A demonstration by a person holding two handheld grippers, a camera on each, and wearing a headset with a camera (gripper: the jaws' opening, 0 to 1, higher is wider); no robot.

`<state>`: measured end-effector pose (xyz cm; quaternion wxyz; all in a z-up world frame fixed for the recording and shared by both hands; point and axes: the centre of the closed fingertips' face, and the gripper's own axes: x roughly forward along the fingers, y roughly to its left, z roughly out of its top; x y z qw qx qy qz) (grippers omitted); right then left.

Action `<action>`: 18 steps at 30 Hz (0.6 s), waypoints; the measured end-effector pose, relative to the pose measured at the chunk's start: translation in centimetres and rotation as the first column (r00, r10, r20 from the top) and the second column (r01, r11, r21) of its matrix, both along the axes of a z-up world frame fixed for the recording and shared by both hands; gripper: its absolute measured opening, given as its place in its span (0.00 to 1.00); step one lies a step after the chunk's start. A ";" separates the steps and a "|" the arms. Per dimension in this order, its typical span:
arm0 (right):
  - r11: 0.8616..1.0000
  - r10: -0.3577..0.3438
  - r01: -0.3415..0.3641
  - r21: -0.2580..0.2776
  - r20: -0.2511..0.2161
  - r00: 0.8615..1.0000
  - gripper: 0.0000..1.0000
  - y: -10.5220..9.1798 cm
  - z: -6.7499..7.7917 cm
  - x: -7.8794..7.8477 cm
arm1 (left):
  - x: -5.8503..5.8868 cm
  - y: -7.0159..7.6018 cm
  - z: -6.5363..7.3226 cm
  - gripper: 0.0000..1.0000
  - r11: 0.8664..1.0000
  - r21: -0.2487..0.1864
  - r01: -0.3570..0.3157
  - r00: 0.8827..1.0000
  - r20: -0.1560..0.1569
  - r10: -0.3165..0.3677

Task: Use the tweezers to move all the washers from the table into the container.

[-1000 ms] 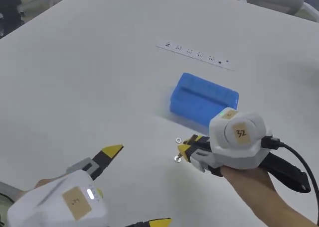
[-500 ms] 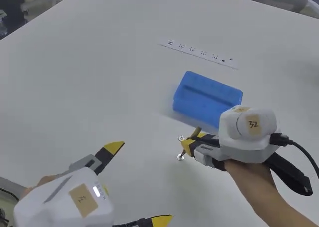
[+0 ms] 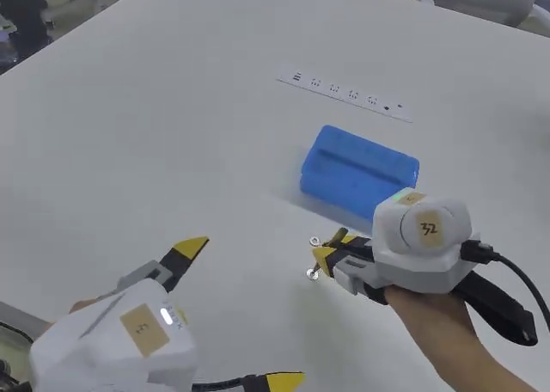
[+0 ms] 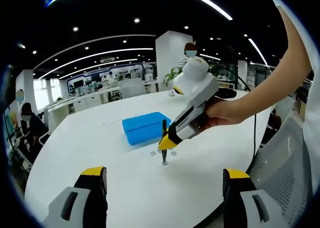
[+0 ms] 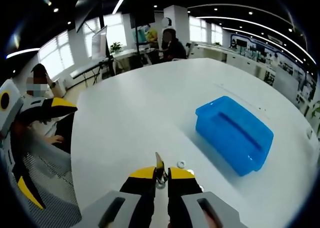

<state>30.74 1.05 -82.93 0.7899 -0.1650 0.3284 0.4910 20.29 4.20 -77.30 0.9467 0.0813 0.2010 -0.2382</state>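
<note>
Some small silvery washers (image 3: 315, 241) lie beside slim dark tweezers (image 4: 164, 156) clenched in the right tool (image 5: 161, 174), left tool (image 4: 164, 174) released.

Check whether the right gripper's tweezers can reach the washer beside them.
Probably yes: the washer lies on open table beside the tweezers in the right gripper, the container beyond it and the left gripper off to the side.

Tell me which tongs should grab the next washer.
Right. The right tongs are shut on the tweezers, whose tips stand by the washers; the left tongs hang open, empty, farther off.
</note>
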 end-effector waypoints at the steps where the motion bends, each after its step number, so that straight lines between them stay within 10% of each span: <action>1: 1.000 -0.001 0.001 -0.003 0.009 1.000 0.04 -0.1 0.0 0.0 | 0.0 0.0 0.0 0.99 1.000 -0.001 -0.001 1.000 0.000 0.001; 18: 0.998 0.013 -0.010 -0.055 0.052 0.999 0.03 -0.4 -0.1 -0.4 | 0.1 0.5 0.1 0.95 1.000 -0.005 -0.020 1.000 0.003 0.020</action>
